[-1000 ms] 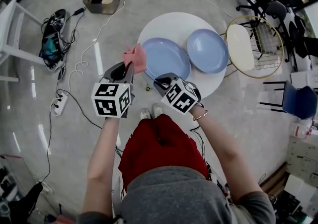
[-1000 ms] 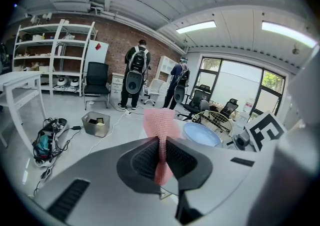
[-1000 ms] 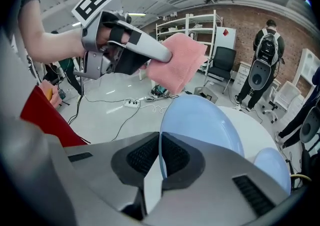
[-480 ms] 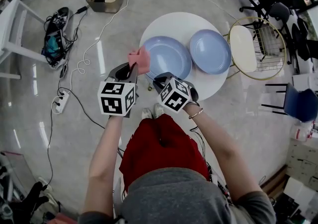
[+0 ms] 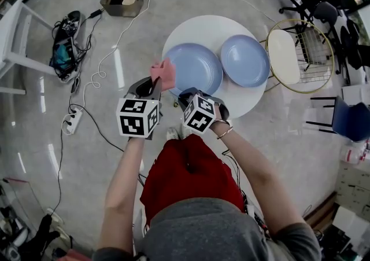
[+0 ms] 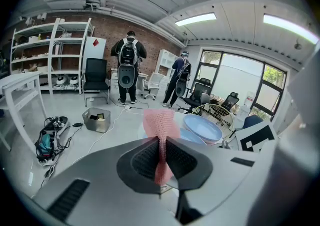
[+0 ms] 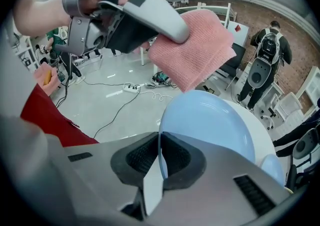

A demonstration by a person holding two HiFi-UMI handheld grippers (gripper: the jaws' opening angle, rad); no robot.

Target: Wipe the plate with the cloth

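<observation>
A light blue plate [image 5: 195, 66] lies on the near left part of the round white table [image 5: 203, 26]. My right gripper [image 5: 184, 95] is shut on that plate's near rim [image 7: 161, 145], and the plate [image 7: 215, 125] stretches away from the jaws. My left gripper [image 5: 155, 84] is shut on a pink cloth [image 5: 163, 73], held just left of the plate, above its left edge. The cloth [image 6: 160, 124] sticks up from between the jaws. In the right gripper view the cloth [image 7: 192, 52] hangs over the plate from the left gripper [image 7: 172, 28]. A second blue plate [image 5: 245, 60] lies to the right.
A round wire stool [image 5: 296, 54] stands right of the table, with a blue chair [image 5: 347, 120] beyond it. Cables and a power strip [image 5: 70, 121] run over the floor at the left, beside a grey box [image 5: 121, 0]. Two people [image 6: 129, 64] stand far back.
My right gripper has sunk a little and drawn slightly left, still on the plate's rim. The left gripper with the cloth has hardly moved.
</observation>
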